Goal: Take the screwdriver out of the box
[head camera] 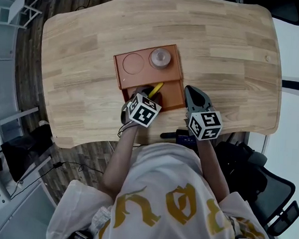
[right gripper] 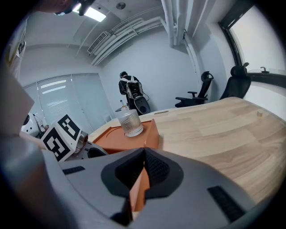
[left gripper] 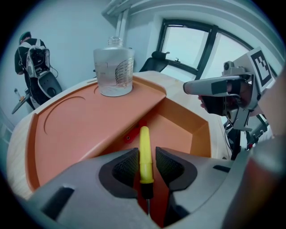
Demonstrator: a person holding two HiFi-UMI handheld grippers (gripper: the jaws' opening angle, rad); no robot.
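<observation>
A: Any writing to read?
B: None legible. The shirt [head camera: 184, 202] in the head view has gold lettering, too warped to read. Print on the glass bottle [left gripper: 114, 71] is too faint. Marker cubes show b/w square patterns only.

A: And the screwdriver?
B: The screwdriver [left gripper: 144, 143] has a plain yellow handle, a short black collar and a thin metal shaft. It sits btwn the jaws of the L gripper [left gripper: 145, 156]. The jaws are closed on the handle, w/ ribbed pads on either side. The shaft end points at the camera, and the handle tip is out over the open compartment of the orange box [left gripper: 67, 129].

A: R side?
B: The R gripper [right gripper: 144, 157] has its jaws pinched on a thin orange wall of the box. The head view puts that at the box's right edge.

A: View diffs?
B: Only the head view shows the whole light-wood bench [head camera: 222, 55], w/ the box near its front. Only the L gripper view shows a small red part [left gripper: 132, 134] low in the compartment. Both gripper views catch a person w/ a backpack [right gripper: 129, 87] far off. The R gripper view adds office chairs [right gripper: 203, 87] & a ceiling light [right gripper: 96, 13].
</observation>
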